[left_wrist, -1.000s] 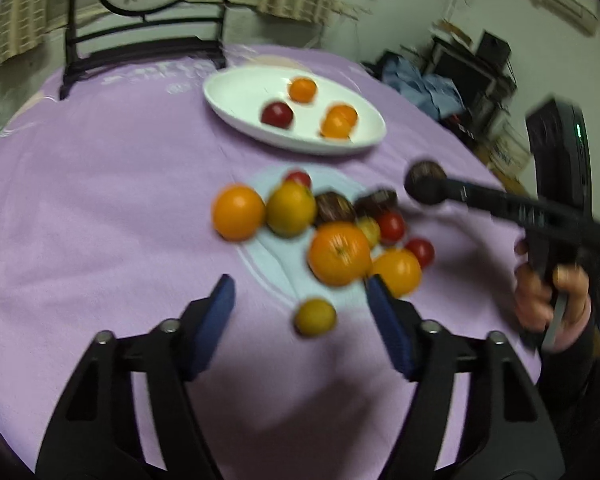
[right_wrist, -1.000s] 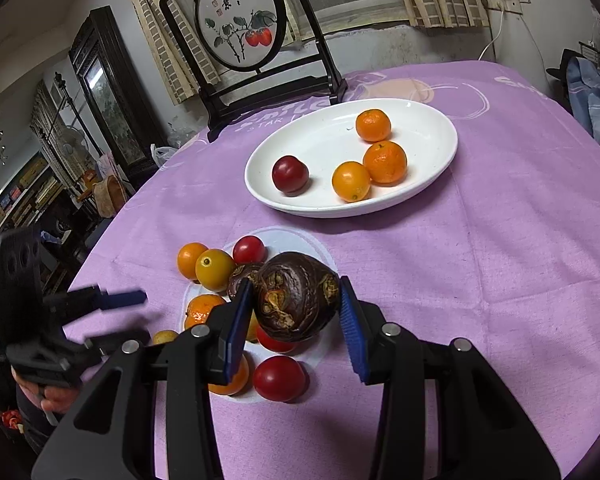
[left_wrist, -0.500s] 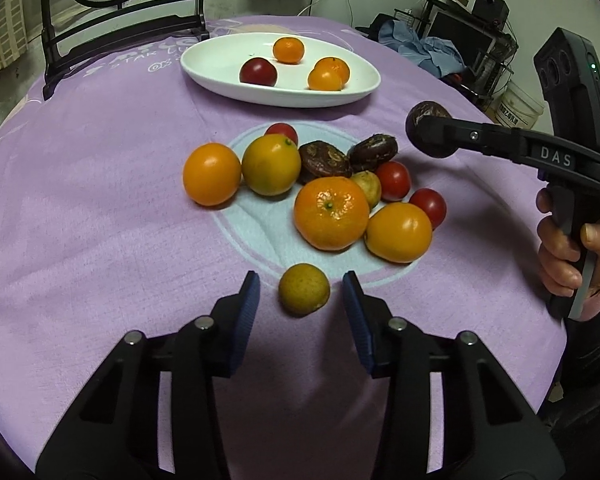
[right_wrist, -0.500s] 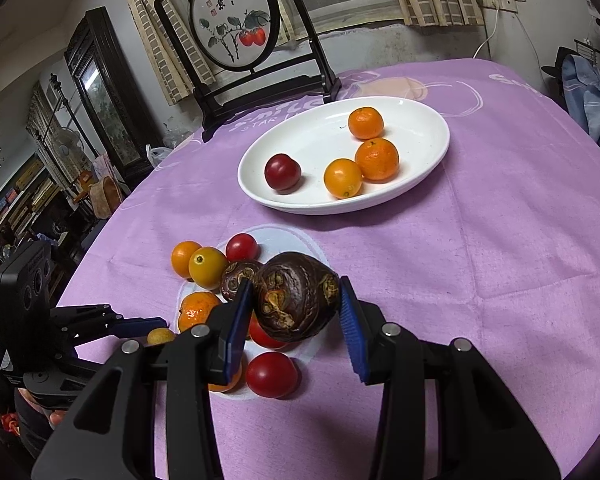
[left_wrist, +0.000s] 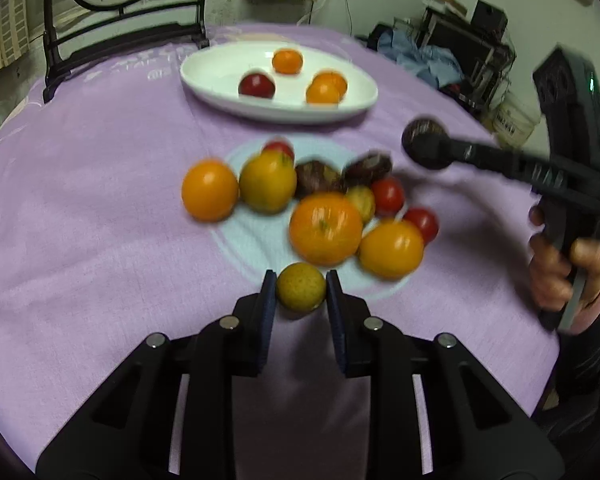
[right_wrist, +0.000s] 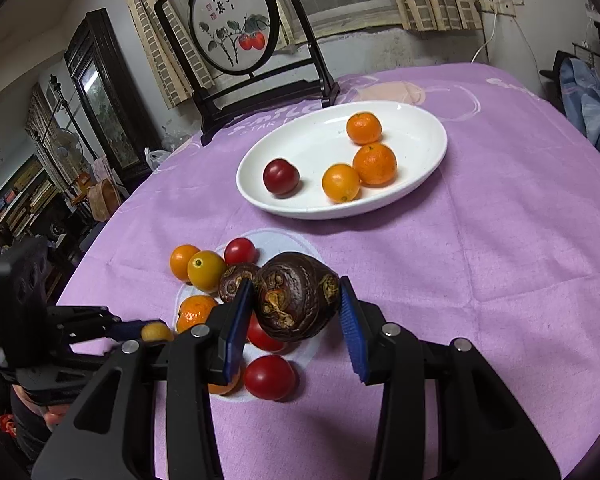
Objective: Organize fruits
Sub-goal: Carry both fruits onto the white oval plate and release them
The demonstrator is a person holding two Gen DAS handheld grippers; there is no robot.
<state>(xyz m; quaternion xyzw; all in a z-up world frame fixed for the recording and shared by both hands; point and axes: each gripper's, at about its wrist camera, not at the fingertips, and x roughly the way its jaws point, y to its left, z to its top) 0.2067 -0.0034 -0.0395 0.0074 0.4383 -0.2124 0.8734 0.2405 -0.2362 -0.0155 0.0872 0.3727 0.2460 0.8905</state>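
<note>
While the left tongs (left_wrist: 301, 295) have just been closing, their blue pads now press both sides of a small, round, dull yellow-green fruit (left_wrist: 301, 292) at the near edge of the pile (left_wrist: 324, 228), so the next move is likely a lift. Beyond it lie smooth glossy oranges and red tomatoes on the purple cloth of the worktop (left_wrist: 100, 240). To the right of the pile, the right tongs (right_wrist: 296, 312) grip a wrinkled dark-brown fruit (right_wrist: 296, 300), held above the cloth. Farther on, straight beyond the pile, sits the white oval dish (left_wrist: 220, 76), its long axis crosswise, about equally near both hands.
</note>
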